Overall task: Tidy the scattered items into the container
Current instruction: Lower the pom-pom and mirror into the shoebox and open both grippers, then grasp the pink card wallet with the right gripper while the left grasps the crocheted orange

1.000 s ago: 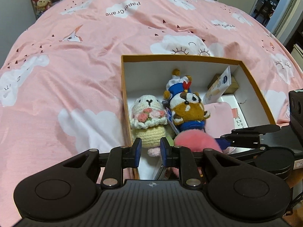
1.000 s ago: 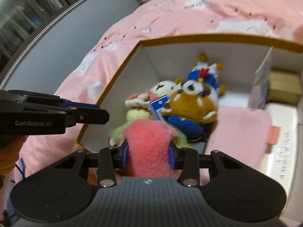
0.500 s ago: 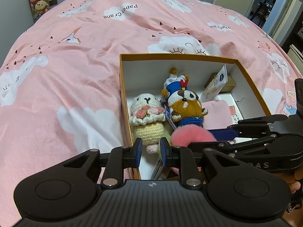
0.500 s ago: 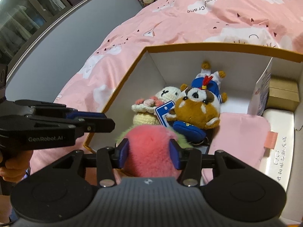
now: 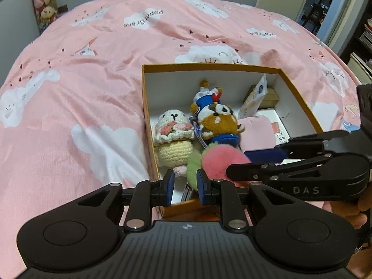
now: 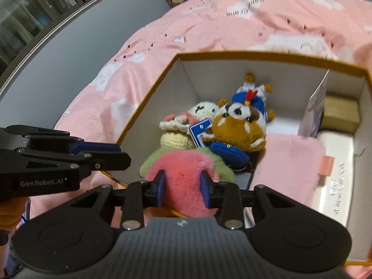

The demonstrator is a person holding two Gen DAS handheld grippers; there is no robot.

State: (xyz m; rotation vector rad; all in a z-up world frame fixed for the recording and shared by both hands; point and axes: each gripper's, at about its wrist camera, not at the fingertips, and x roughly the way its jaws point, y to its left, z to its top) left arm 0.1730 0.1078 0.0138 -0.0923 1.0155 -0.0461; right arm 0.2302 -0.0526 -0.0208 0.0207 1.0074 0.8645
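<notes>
An open cardboard box (image 5: 148, 121) (image 6: 148, 104) sits on the pink bed. Inside lie a cream crochet doll (image 5: 173, 137) (image 6: 183, 127), a brown plush dog (image 5: 218, 125) (image 6: 239, 130), a blue-clad doll (image 5: 204, 95) and a pink pouch (image 5: 255, 134) (image 6: 288, 160). My right gripper (image 6: 183, 188) (image 5: 262, 160) is shut on a fluffy pink and green plush (image 6: 183, 179) (image 5: 220, 160), held over the box's near end. My left gripper (image 5: 185, 187) (image 6: 111, 153) is nearly closed and empty, just outside the box's near left corner.
The box also holds a white card (image 5: 253, 100), a small brown carton (image 5: 269, 97) (image 6: 339, 111) and a white printed case (image 6: 334, 186). The pink cloud-print quilt (image 5: 93, 81) spreads all round. Plush toys (image 5: 44, 0) stand by the far wall.
Both grippers have pulled back a little from the box. The pink plush stays gripped and now shows its green fringe, sitting lower over the box's near end.
</notes>
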